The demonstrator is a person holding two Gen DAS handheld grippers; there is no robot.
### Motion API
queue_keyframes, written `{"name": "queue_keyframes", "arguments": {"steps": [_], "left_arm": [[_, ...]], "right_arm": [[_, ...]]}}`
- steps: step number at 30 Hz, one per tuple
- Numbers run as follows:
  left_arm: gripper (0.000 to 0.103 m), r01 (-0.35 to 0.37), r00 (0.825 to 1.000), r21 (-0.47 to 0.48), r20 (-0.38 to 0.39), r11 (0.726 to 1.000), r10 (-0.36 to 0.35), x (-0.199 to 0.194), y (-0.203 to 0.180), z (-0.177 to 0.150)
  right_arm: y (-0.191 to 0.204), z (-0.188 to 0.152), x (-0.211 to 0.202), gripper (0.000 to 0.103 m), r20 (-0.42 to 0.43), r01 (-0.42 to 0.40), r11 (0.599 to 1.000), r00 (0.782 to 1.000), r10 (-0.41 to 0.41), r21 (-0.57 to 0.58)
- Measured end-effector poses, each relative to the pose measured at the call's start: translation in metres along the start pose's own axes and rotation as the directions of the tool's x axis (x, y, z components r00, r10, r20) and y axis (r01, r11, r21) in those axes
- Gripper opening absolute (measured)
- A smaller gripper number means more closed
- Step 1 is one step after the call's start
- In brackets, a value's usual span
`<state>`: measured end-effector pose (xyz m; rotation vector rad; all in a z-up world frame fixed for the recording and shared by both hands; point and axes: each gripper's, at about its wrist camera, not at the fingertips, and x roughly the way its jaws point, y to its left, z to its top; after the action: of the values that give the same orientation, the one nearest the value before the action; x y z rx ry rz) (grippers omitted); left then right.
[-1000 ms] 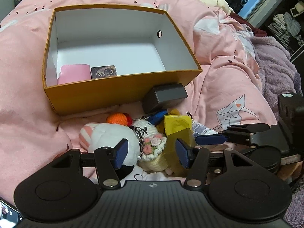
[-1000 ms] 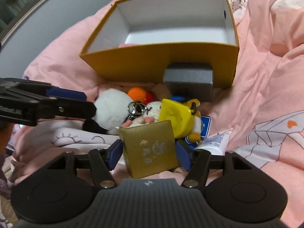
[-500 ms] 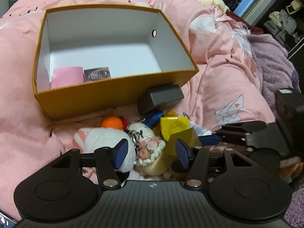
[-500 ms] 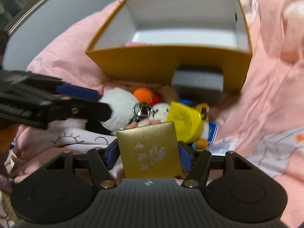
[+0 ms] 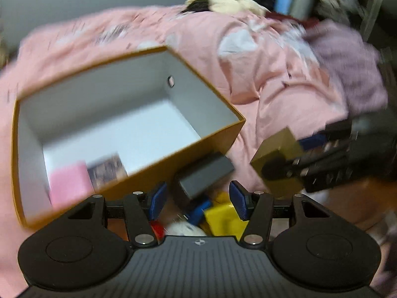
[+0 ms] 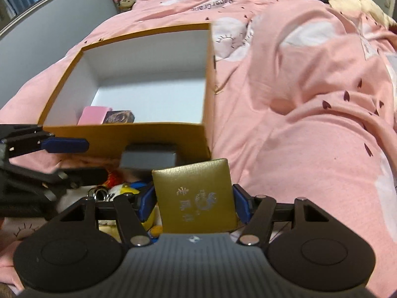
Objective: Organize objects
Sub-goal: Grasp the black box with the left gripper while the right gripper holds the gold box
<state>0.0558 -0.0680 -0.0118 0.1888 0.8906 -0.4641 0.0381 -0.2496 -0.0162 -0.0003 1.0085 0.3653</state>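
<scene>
My right gripper (image 6: 193, 202) is shut on a gold box (image 6: 194, 196) with a silver emblem, lifted above the pile of small objects. From the left wrist view the same gold box (image 5: 278, 154) hangs at the right, clamped in the right gripper (image 5: 292, 164). My left gripper (image 5: 197, 202) stands open with nothing between its pads, over a dark grey box (image 5: 203, 173) and a yellow box (image 5: 223, 218). The orange cardboard box (image 6: 148, 134) lies beyond, holding a pink item (image 6: 93, 115) and a dark patterned card box (image 6: 119, 116).
Everything rests on a pink duvet (image 6: 297, 99). A red-orange ball (image 6: 114, 176), a white plush with keyring (image 6: 119, 191) and blue pieces lie in the pile. A purple blanket (image 5: 347, 74) and a cream garment (image 5: 223, 2) lie at the bed's far side.
The right gripper has lifted the gold box off the pile and carried it up and right. The left gripper has rolled and swung forward; the orange box now looks tilted.
</scene>
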Motion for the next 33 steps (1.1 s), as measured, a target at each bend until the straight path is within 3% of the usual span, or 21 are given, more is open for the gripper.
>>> {"name": "queue_keyframes", "arguments": {"steps": [3,7,11,13,18,22,28,31,33], "left_arm": [[0.065,-0.062,0.998,0.209,0.003,0.976,0.063,0.015,-0.024,0.001],[0.065,-0.100,0.992,0.411,-0.034,0.906,0.125,0.039,-0.047,-0.003],[0.056,-0.119,0.982,0.534,-0.062,0.837,0.179,0.058,-0.058,-0.008],[0.055,-0.110,0.980,0.555,-0.080,0.825,0.184,0.065,-0.059,-0.009],[0.043,-0.095,0.976,0.553,-0.114,0.828,0.188,0.069,-0.055,-0.008],[0.036,-0.044,0.979,0.510,-0.149,0.859,0.138,0.061,-0.052,-0.008],[0.033,-0.015,0.980,0.463,-0.167,0.886,0.104,0.054,-0.045,-0.010],[0.032,-0.013,0.982,0.470,-0.161,0.883,0.100,0.050,-0.045,-0.013],[0.031,-0.011,0.983,0.473,-0.157,0.881,0.097,0.049,-0.045,-0.014]], "right_arm": [[-0.005,0.003,0.006,0.066,-0.008,-0.017,1.000,1.000,0.018,0.014],[-0.007,0.004,0.014,0.066,-0.022,-0.036,0.999,0.999,0.036,0.011],[-0.006,0.004,0.021,0.066,-0.032,-0.045,0.999,0.998,0.046,0.008],[-0.008,0.005,0.024,0.066,-0.037,-0.054,0.999,0.998,0.054,0.011],[-0.011,0.011,0.028,0.066,-0.034,-0.068,0.997,0.997,0.069,0.023],[-0.018,0.018,0.024,0.066,-0.010,-0.117,0.990,0.993,0.119,0.081],[-0.011,0.023,0.032,0.066,-0.014,-0.121,0.989,0.992,0.123,0.089],[-0.008,0.023,0.037,0.066,-0.014,-0.132,0.987,0.991,0.134,0.088],[-0.005,0.022,0.046,0.066,-0.047,-0.090,0.992,0.994,0.095,0.085]]}}
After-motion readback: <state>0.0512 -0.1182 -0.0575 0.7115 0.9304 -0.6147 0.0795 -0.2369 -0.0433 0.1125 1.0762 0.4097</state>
